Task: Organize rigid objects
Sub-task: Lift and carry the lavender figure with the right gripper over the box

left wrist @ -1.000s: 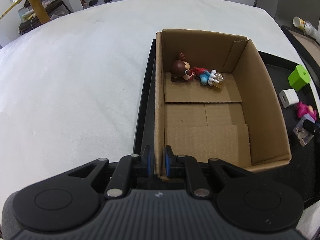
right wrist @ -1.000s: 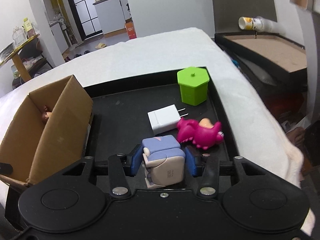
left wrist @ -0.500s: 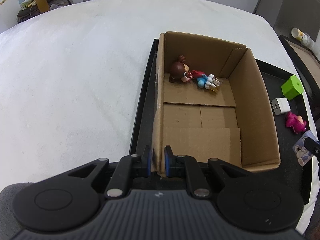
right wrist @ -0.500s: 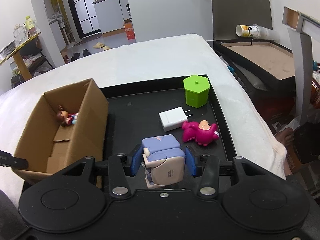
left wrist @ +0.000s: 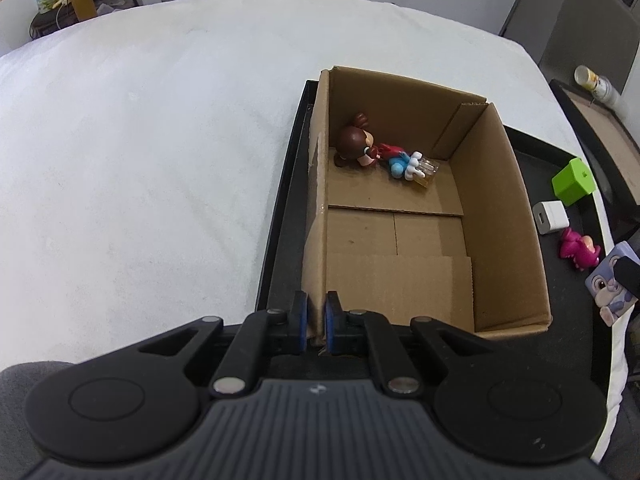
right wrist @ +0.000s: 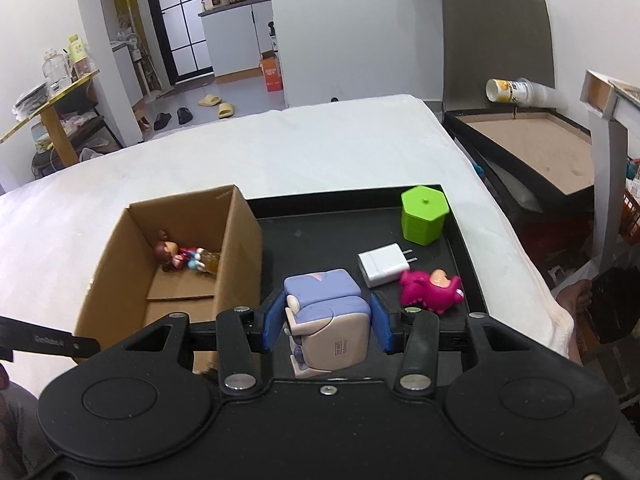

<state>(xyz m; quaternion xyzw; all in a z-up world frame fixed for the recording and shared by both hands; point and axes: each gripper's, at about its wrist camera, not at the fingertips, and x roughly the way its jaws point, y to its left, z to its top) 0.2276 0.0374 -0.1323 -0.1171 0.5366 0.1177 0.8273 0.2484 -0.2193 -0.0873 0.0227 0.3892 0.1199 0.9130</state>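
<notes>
My left gripper (left wrist: 314, 322) is shut on the near left wall of an open cardboard box (left wrist: 500, 208). The box stands on a black tray (left wrist: 280, 216) and holds a brown-haired figurine (left wrist: 356, 146) lying at its far end. My right gripper (right wrist: 325, 326) is shut on a purple and beige rabbit figure toy (right wrist: 326, 316), held above the tray (right wrist: 320, 236) right of the box (right wrist: 236, 264). The toy also shows in the left wrist view (left wrist: 612, 280). A pink dinosaur toy (right wrist: 430, 290), a white charger plug (right wrist: 384, 264) and a green hexagonal container (right wrist: 423, 220) sit on the tray.
The tray lies on a white cloth-covered table (left wrist: 140, 160). A second black tray with a brown board (right wrist: 532, 140) stands to the right, with a stack of paper cups (right wrist: 516, 90) at its far edge. A chair back (right wrist: 496, 36) rises behind the table.
My right gripper has risen with the rabbit toy, so the box interior now shows below it. My left gripper keeps its grip on the box wall while its view has lifted slightly.
</notes>
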